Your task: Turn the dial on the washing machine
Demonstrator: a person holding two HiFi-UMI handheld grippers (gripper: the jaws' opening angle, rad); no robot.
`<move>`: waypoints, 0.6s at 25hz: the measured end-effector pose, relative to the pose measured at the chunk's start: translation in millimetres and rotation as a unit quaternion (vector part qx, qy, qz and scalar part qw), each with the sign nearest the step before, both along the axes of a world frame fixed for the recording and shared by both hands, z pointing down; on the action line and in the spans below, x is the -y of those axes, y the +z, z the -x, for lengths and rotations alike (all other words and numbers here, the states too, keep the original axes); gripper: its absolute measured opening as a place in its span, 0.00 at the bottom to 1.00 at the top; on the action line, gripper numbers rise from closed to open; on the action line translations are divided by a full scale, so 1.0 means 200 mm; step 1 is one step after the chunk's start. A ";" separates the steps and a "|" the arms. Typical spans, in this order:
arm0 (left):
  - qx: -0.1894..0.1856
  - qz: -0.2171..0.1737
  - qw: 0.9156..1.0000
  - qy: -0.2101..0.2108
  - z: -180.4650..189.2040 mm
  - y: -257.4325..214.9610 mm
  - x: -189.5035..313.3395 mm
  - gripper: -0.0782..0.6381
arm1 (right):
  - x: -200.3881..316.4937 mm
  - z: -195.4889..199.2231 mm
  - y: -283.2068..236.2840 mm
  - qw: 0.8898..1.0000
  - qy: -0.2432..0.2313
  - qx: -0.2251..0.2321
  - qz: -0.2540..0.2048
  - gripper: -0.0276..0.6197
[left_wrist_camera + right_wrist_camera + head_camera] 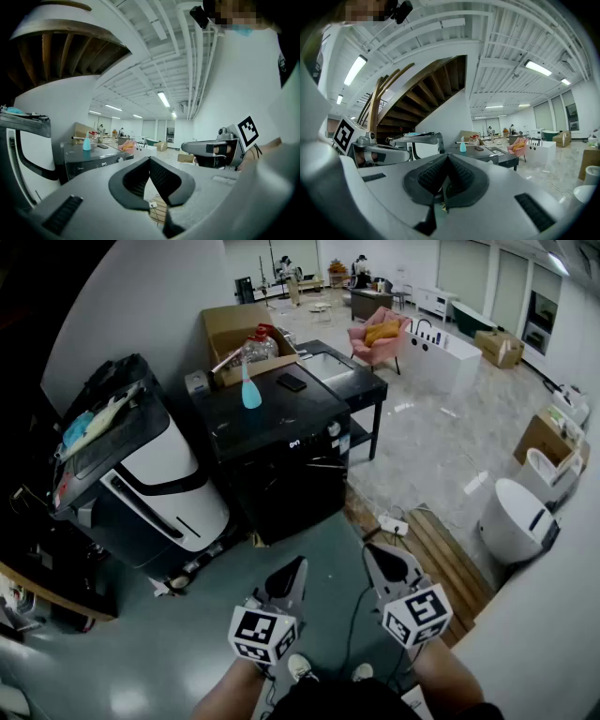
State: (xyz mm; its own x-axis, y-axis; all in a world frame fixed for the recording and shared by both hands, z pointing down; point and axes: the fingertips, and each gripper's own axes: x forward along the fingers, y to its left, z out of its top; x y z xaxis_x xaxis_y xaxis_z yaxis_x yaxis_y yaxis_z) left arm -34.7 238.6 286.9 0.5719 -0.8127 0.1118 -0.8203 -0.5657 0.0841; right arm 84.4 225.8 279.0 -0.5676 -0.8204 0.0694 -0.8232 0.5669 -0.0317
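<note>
The black washing machine (281, 451) stands ahead of me, a step away across the floor. Its round silver dial (333, 428) sits at the right end of the front control strip. On its top stand a light-blue bottle (250, 390) and a dark phone (292, 382). My left gripper (299, 562) and right gripper (369, 547) are held side by side low in the head view, both shut and empty, pointing level toward the machine and well short of it. The left gripper view shows the machine (91, 161) and dial (117, 159) beyond the shut left gripper (150, 161).
A white-and-black appliance (155, 484) leans left of the machine. Behind it are a cardboard box (239, 334) and a black table (361, 390). A power strip (394, 524) and wooden boards (450, 559) lie on the floor to the right, near white tubs (516, 517).
</note>
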 end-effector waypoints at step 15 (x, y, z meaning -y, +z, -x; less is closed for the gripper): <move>-0.002 -0.005 1.000 -0.024 0.18 -0.02 0.00 0.12 | 0.03 0.12 0.00 1.000 -0.003 0.019 0.002 0.04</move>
